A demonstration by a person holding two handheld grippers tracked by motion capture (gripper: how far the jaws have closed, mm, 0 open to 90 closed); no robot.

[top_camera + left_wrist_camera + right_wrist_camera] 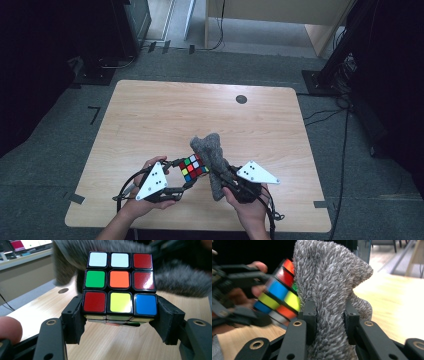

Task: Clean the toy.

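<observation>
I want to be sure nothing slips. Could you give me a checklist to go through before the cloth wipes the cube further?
1. Left tool grips the cube: ok, both jaws press on the bottom layer's sides.
2. Cube held deep enough: not ok, only the lowest layer sits between the jaws.
3. Right tool grips the cloth: ok, the jaws pinch the grey pile.
4. Cloth meets cube: ok, it lies against one face in the right gripper view.
5. Cube lifted clear of the table: ok, wood shows beneath it.
6. Which faces are already wiped: cannot tell.
</observation>
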